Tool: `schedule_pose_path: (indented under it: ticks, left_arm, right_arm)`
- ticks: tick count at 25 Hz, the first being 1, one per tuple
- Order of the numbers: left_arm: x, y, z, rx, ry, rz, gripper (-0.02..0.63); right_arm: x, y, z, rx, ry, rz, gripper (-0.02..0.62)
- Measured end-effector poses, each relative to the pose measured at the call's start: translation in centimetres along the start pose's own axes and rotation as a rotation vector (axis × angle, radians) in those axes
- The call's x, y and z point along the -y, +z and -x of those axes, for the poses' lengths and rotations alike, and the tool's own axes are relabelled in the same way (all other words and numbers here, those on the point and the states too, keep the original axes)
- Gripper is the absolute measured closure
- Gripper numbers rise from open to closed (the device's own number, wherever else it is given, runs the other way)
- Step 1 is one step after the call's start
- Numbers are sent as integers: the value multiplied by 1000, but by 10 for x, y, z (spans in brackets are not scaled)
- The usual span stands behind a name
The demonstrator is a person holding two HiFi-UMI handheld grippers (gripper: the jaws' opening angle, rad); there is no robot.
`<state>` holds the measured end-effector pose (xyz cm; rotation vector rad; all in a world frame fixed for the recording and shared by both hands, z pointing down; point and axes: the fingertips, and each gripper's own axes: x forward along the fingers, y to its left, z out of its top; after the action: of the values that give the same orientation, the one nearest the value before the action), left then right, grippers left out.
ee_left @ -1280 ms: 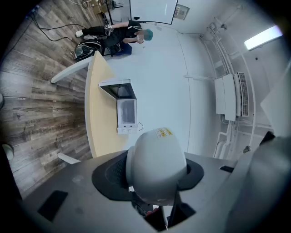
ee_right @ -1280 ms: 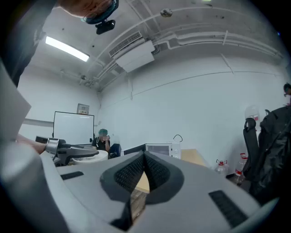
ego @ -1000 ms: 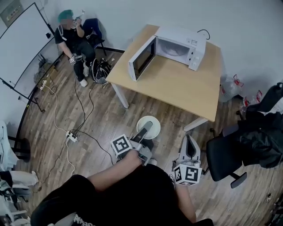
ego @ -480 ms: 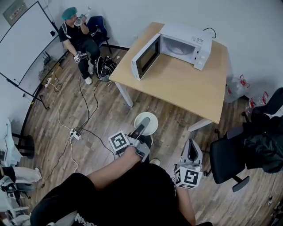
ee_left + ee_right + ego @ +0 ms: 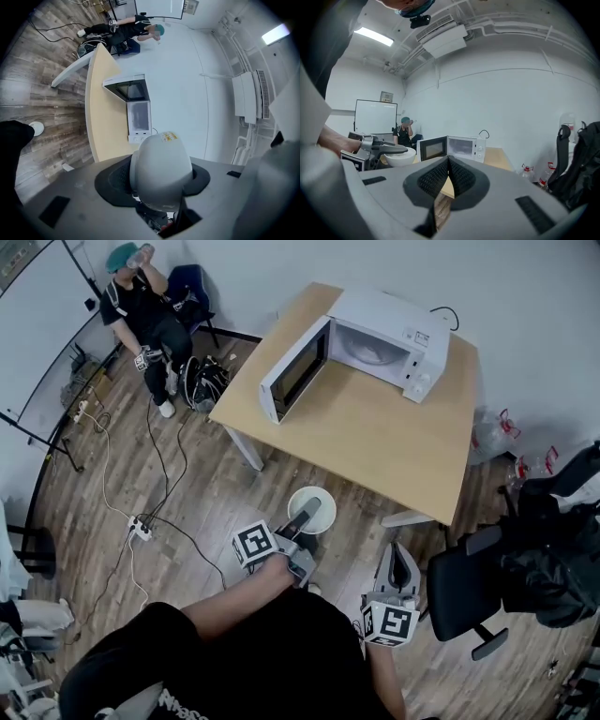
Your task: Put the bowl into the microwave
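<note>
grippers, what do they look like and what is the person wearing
Both the left gripper and the right gripper are light grey, with long tapering jaws lined by black ribbed pads. Each carries a white cube printed with black square markers. The person wears a black top with white lettering.
</note>
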<state>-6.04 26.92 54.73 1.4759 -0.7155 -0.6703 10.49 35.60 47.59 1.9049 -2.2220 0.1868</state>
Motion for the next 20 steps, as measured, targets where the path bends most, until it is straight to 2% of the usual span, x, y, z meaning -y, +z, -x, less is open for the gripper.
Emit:
schedule_pose_path:
  ticks: [7,13,18,20]
  left_arm:
    - [-12,56,-67,-30,59,2,394]
    - [-15,96,-122,-25,45,98,395]
    - [-24,119,-156,-52,71,105,395]
    - [-27,127,-170,-74,75,106,394]
  right_arm:
    - [18,19,-90,-42,-2,-39,535]
    - [30,42,-155,-57,-29,-27,535]
    - [21,68,-201,-52,-20,84,535]
    - [19,71,-215,-56,-25,98,535]
